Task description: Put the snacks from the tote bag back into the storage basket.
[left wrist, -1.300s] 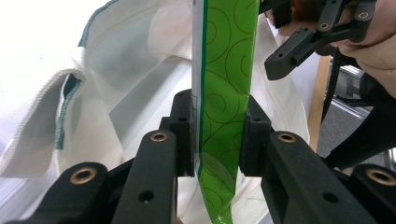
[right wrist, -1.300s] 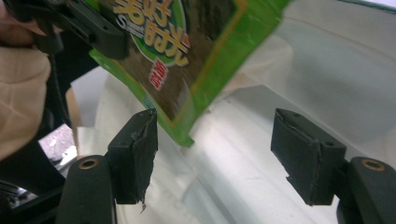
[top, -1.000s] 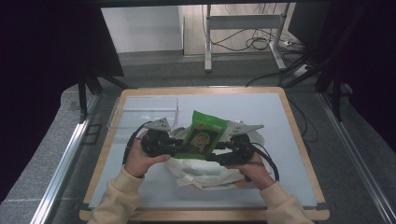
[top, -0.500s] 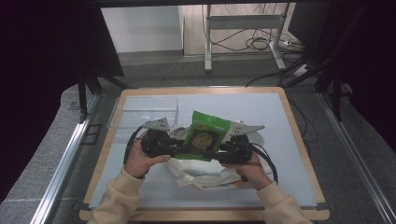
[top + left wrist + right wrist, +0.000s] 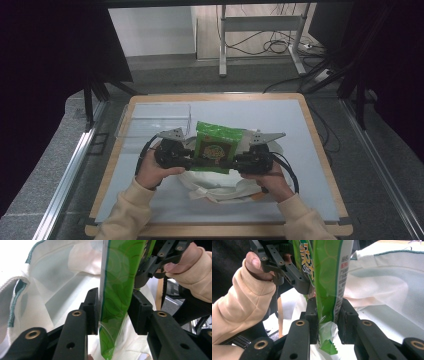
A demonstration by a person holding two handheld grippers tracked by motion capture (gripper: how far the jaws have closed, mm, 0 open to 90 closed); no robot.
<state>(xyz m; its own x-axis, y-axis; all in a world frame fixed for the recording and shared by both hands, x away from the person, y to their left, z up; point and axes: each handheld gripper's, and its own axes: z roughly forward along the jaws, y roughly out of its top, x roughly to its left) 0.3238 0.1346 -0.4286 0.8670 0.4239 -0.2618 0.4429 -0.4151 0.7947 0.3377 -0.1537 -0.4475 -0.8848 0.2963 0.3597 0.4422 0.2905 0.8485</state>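
Snack bag (image 5: 217, 147) upright over cloth bag (image 5: 220, 185) — R tool (image 5: 328, 322) pinching it, L tool (image 5: 113, 312) jaws slack, just opening.

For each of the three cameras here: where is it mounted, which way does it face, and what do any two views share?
High view: above the person's side, looking forward and down on the table; forearms, both hands.
Left gripper view: on the left gripper, looking along its jaws at the green snack bag; opposite hand beyond.
Right gripper view: on the right gripper, same bag between its jaws.
Shared: the bag and white cloth bag.

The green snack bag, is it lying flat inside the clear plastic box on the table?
No, the green snack bag stands between both grippers above the white cloth bag; the clear box sits apart.
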